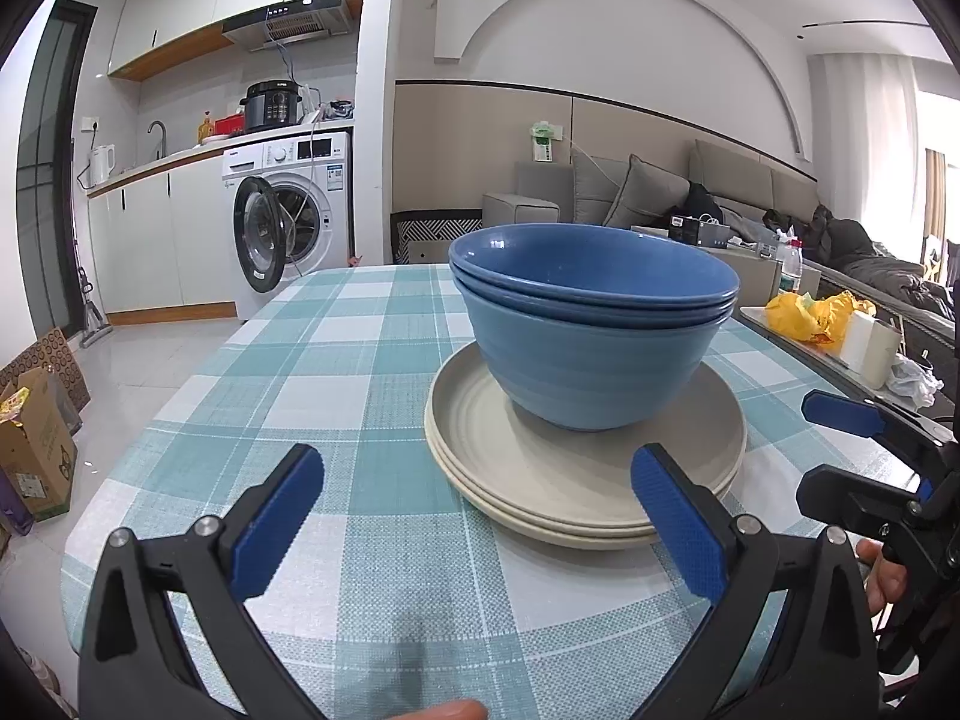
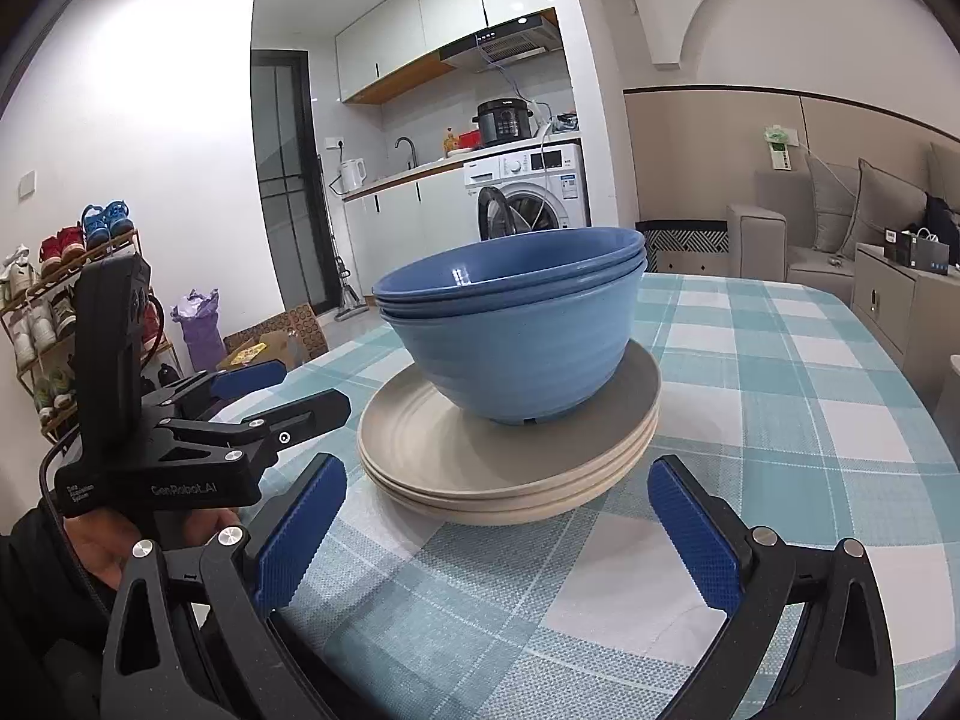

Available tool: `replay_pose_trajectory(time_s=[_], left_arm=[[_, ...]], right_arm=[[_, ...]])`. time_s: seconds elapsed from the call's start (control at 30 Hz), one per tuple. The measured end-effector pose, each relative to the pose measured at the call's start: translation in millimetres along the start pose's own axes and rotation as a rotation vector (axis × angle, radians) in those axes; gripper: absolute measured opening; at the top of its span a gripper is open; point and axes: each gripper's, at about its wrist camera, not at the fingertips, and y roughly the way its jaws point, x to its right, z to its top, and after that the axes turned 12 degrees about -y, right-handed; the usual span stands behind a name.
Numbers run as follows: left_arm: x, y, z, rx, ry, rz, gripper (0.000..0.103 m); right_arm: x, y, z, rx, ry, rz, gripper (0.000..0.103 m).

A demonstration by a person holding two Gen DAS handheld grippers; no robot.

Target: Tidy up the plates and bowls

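In the right wrist view, the black body of the left gripper, held in a hand, carries the grey lettering "GenRobot.AI" along its side, and smaller print at its rear end that seems to read "Data Acquisition System". The pressure cooker has a brand mark on its front, and the washing machine bears stickers; all are too small to read.

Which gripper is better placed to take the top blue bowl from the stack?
Neither clearly. Both the left gripper and the right gripper are open and empty, low before the beige plates. The blue bowls sit nearer centre in the right view, slightly favouring right.
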Motion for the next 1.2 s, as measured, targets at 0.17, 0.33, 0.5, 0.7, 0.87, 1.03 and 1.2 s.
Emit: replay_pose_trajectory(time_s=[0.17,0.33,0.5,0.7,0.87,1.03,1.2], left_arm=[[0.5,-0.6,-0.3,0.002,0.002,0.0,0.103],[-0.5,-2.1,-0.2,0.006,-0.007,-0.004,0.103],[-0.8,-2.2,0.0,0.005,-0.011,-0.004,0.103],[-1.0,-2.1,0.1,0.006,-0.012,-0.005,0.103],[-0.6,-1.8,0.4,0.005,-0.012,-0.004,0.103],[-1.0,-2.0,0.3,0.005,-0.013,-0.005,0.103],[-1.0,-1.6,0.7,0.006,-0.013,-0.003,0.103]], right_arm=[[0.5,-0.7,-1.1,0.007,0.002,0.006,0.102],[0.0,-1.0,-1.2,0.008,0.0,0.008,0.102],[-0.5,-1.0,-1.8,0.006,-0.004,0.009,0.102],[0.0,-0.2,-1.9,0.006,-0.002,0.013,0.102],[0.0,-0.1,-2.1,0.006,-0.003,0.013,0.102],[0.0,0.0,-2.2,0.006,-0.002,0.014,0.102],[0.0,-0.1,-2.2,0.006,-0.003,0.013,0.102]])
